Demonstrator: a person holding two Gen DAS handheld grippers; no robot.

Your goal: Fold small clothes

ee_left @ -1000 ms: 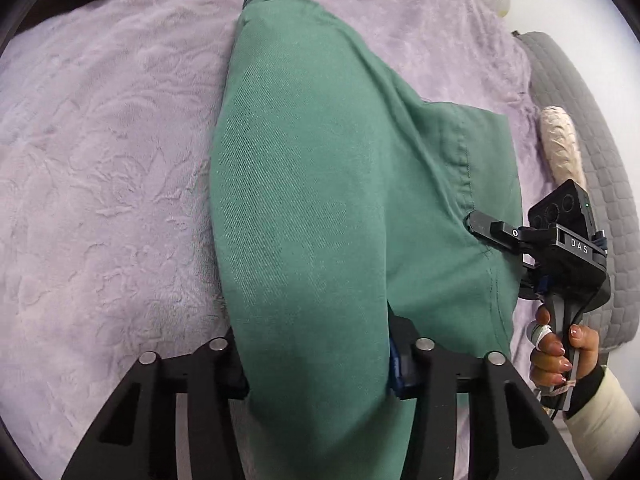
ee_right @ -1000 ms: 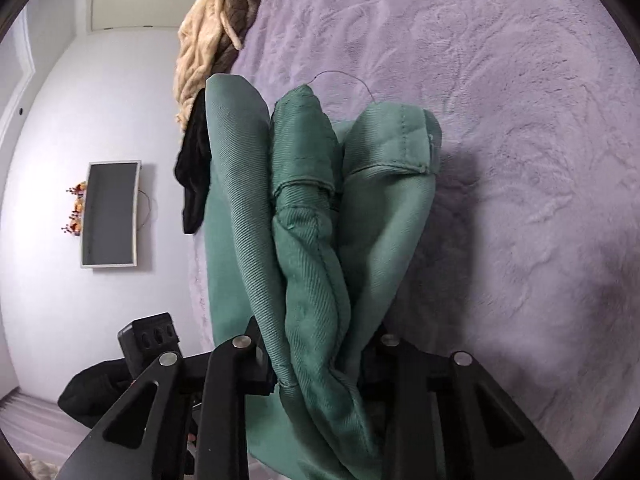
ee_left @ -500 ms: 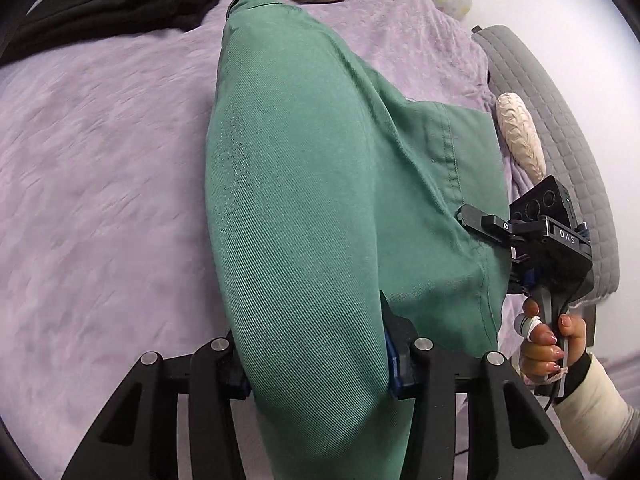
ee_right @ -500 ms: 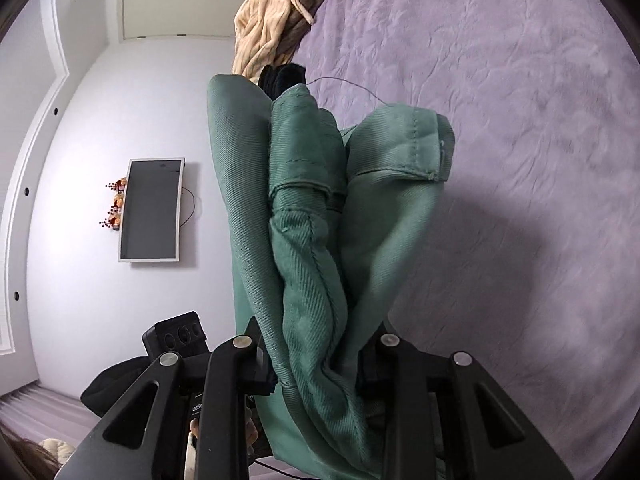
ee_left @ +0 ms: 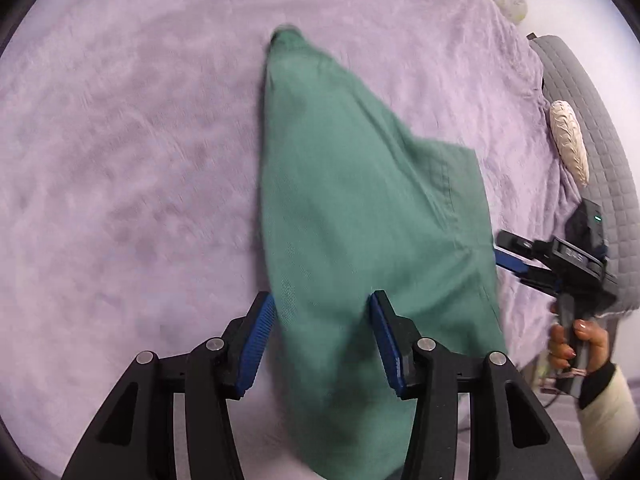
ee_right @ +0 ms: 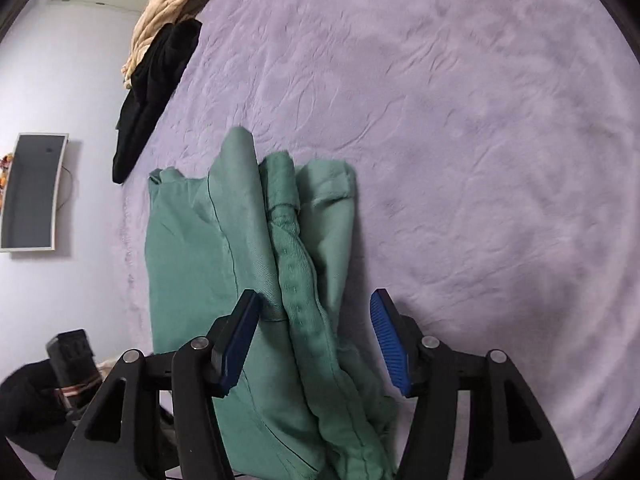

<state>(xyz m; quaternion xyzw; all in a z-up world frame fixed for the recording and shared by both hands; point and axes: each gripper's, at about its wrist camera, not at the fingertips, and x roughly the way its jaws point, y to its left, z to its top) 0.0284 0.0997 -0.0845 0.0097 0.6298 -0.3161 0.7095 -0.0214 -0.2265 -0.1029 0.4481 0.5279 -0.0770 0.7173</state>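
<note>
A green garment point(ee_left: 352, 208) lies lengthwise on the purple blanket point(ee_left: 120, 160), narrow end far, wide end near. My left gripper point(ee_left: 322, 316) is shut on its near end, with the cloth filling the gap between the blue pads. In the right wrist view the same garment point(ee_right: 200, 248) shows as bunched folds. My right gripper point(ee_right: 316, 308) is opening: the folds lie between the jaws, beside the left pad and apart from the right pad. The right gripper point(ee_left: 500, 246) is also in the left wrist view, at the garment's right edge, held by a hand point(ee_left: 576, 344).
A black garment point(ee_right: 152, 92) and a beige knit point(ee_right: 172, 4) lie at the bed's far edge. A grey quilted cushion point(ee_left: 592, 128) with a cream object point(ee_left: 568, 144) borders the bed. A dark screen point(ee_right: 32, 192) hangs on the wall. Bare blanket point(ee_right: 480, 160) spreads to the right.
The right jaws have spread and let go of the bunched folds. The garment has sunk from hanging onto the blanket. Both grippers have shifted across the bed.
</note>
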